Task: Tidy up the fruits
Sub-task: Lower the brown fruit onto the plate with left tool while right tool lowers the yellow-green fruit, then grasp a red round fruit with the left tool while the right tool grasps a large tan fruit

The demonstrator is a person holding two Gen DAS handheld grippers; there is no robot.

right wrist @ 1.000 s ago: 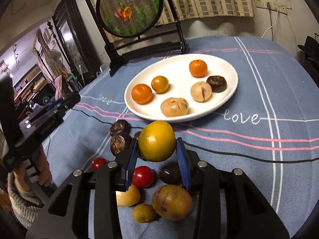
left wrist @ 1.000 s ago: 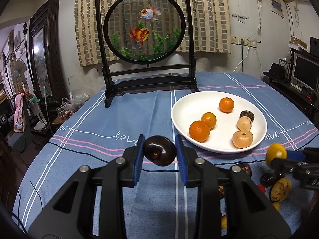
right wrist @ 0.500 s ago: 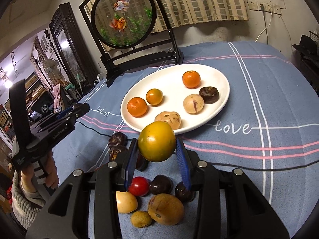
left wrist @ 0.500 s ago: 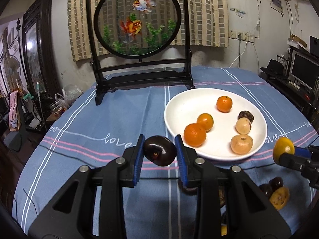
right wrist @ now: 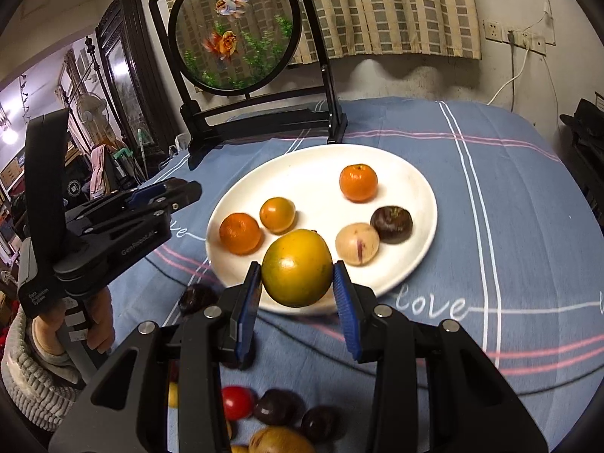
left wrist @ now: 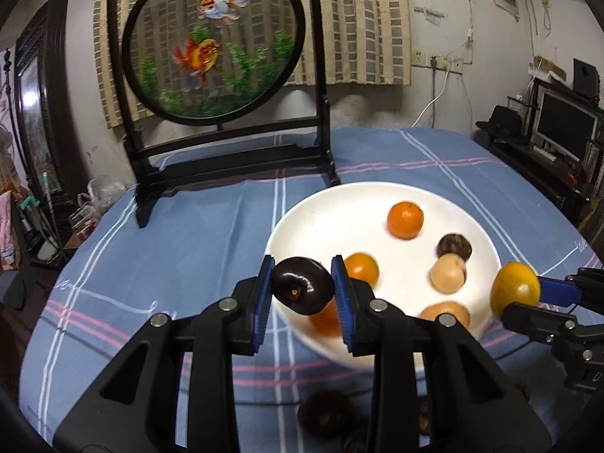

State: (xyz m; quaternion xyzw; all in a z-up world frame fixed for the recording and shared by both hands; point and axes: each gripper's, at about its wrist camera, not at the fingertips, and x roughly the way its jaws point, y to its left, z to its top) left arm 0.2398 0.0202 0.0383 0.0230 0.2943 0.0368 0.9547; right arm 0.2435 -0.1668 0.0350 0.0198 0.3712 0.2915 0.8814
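My left gripper [left wrist: 302, 290] is shut on a dark purple fruit [left wrist: 302, 290] and holds it over the near left rim of the white plate [left wrist: 302, 219]. My right gripper [right wrist: 297, 283] is shut on a yellow-orange fruit [right wrist: 297, 268] above the plate's near rim [right wrist: 422, 181]; it also shows in the left wrist view [left wrist: 515, 294]. On the plate lie three oranges [right wrist: 358, 182], two pale tan fruits [right wrist: 356, 243] and a dark brown fruit [right wrist: 390, 224]. Several loose fruits, red [right wrist: 236, 402], dark [right wrist: 277, 406] and tan [right wrist: 279, 439], lie on the blue cloth in front of the plate.
A black-framed round goldfish screen [left wrist: 211, 41] stands on the table behind the plate. The blue striped tablecloth [right wrist: 509, 196] extends to the right. Furniture [left wrist: 558, 143] stands off the table's right side. The left gripper and the hand holding it [right wrist: 94, 234] show at left in the right wrist view.
Both grippers have moved forward toward the plate with their fruits still held. The plate looks closer and the loose fruits have slid toward the bottom of both views.
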